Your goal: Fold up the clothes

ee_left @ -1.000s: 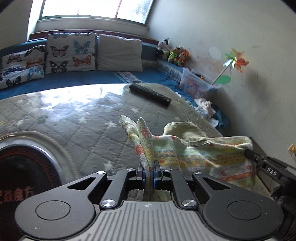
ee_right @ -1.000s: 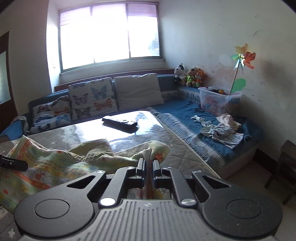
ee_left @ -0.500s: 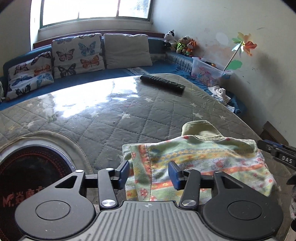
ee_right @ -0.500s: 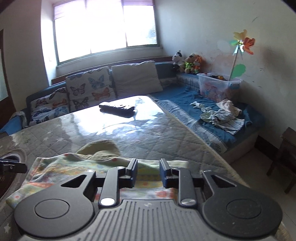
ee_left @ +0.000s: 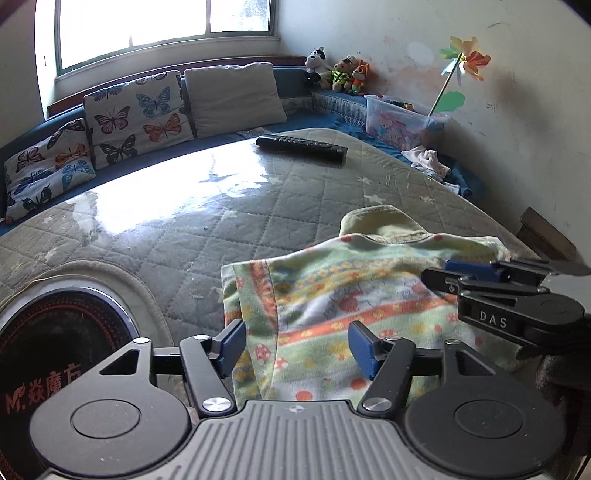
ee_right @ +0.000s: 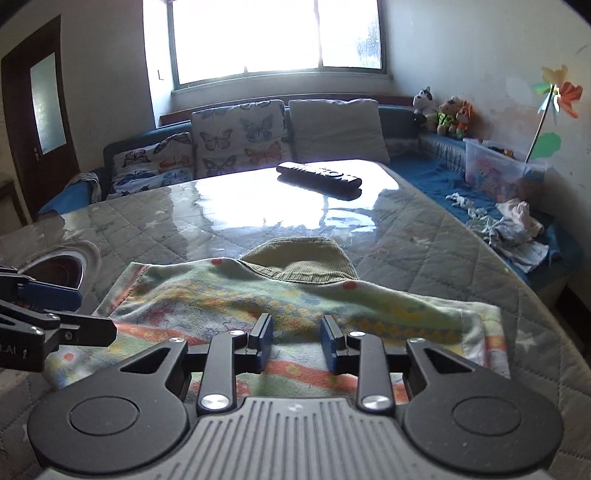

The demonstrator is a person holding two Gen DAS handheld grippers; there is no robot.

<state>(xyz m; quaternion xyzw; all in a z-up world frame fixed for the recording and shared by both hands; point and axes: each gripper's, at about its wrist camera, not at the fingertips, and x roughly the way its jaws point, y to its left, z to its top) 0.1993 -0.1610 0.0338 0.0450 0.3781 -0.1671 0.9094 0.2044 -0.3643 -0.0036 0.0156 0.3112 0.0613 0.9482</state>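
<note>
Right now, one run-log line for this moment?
step: fold laid down | left gripper: opening, clear of garment | right gripper: opening, clear | garment: flat on table

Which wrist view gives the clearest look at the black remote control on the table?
The right wrist view: the remote control lies near the frame's centre, dark against the bright window glare on the table, its full length unobstructed. The left wrist view also shows it whole, but farther toward the top, smaller and more distorted.

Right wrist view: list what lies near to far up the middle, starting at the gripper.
Right gripper, jaws opening over the cloth → patterned green-and-orange garment → olive corduroy piece → black remote control → plain beige cushion → bright window.
</note>
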